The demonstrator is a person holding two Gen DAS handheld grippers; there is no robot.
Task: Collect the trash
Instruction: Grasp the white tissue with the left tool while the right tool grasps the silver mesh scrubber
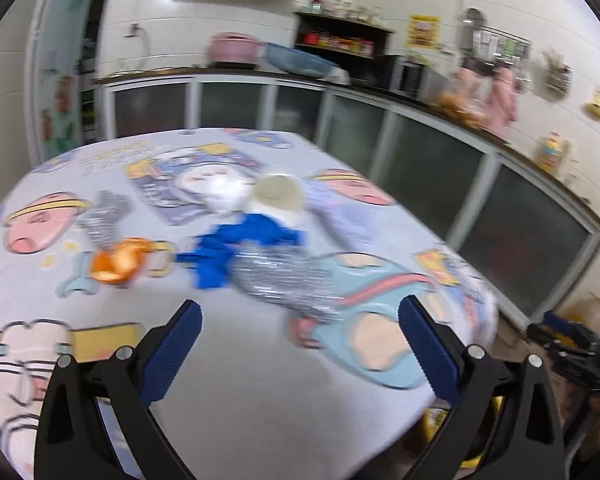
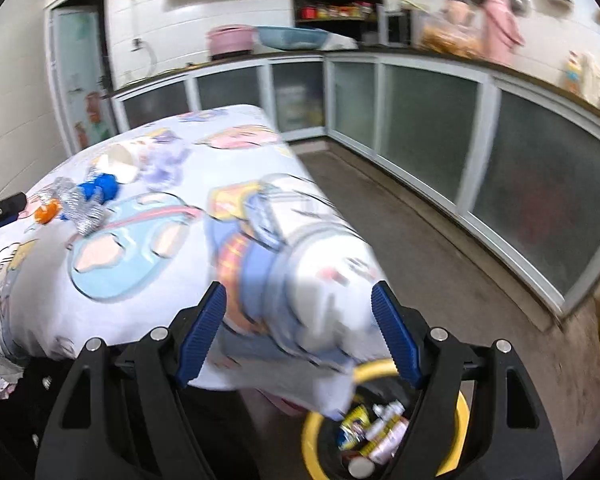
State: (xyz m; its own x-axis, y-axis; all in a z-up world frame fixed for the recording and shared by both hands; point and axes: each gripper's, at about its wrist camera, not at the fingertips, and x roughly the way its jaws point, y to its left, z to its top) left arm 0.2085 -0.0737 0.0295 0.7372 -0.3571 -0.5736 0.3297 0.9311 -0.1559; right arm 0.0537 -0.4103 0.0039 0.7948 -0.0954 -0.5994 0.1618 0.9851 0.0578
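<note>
Trash lies on a table covered with a cartoon-print cloth (image 1: 240,360): a silver foil wrapper (image 1: 288,284), a blue crumpled piece (image 1: 236,248), an orange peel (image 1: 114,265), a second silver wrapper (image 1: 102,214) and a tipped white cup (image 1: 276,196). My left gripper (image 1: 300,344) is open and empty above the cloth, just short of the foil wrapper. My right gripper (image 2: 300,332) is open and empty over the table's corner, above a yellow-rimmed bin (image 2: 384,432) that holds several packets. The same trash shows far left in the right wrist view (image 2: 80,200).
Kitchen counters with frosted-glass cabinet doors (image 2: 420,120) run along the back and right walls. Pink and blue basins (image 1: 260,54) stand on the counter. The brown floor (image 2: 420,248) lies right of the table. The right gripper's body (image 1: 580,360) shows at the right edge of the left wrist view.
</note>
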